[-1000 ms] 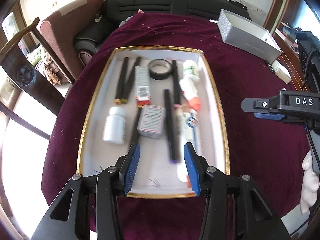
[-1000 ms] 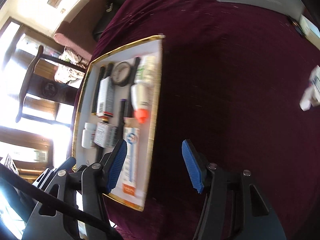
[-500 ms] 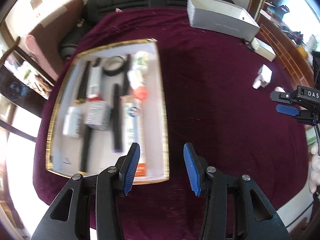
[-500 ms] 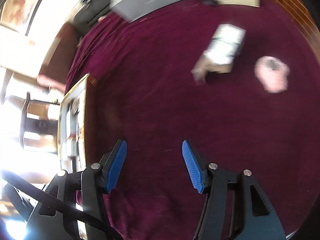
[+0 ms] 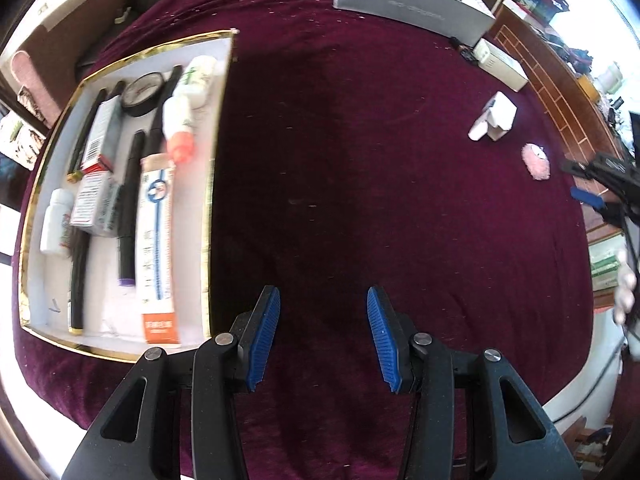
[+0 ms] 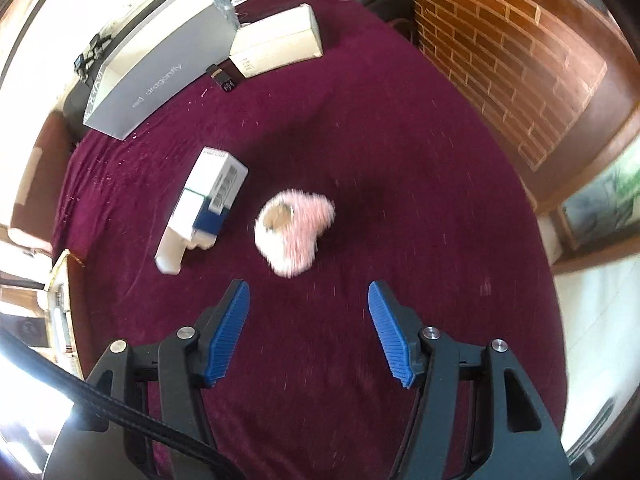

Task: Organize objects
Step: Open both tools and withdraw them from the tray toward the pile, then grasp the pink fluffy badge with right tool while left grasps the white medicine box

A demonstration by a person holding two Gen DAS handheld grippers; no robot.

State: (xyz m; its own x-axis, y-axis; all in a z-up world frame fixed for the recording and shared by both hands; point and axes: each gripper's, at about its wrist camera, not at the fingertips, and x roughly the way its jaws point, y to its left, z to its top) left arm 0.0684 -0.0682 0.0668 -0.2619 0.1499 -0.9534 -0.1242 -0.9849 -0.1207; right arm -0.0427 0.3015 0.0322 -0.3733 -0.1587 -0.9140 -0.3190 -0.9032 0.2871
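Two tongs over the worktop [image 5: 360,160], nothing gripped.
Left tongs [image 5: 323,334] apart; right tongs [image 6: 309,330] opening above one pink puff [image 6: 294,226], one white box [image 6: 204,198] beside; one full tray [image 5: 212,152] far left.

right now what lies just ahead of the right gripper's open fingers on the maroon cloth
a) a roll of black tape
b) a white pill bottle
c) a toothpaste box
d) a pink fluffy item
d: in the right wrist view the pink fluffy item lies on the maroon cloth just beyond the right gripper, whose jaws are opening with nothing between them.
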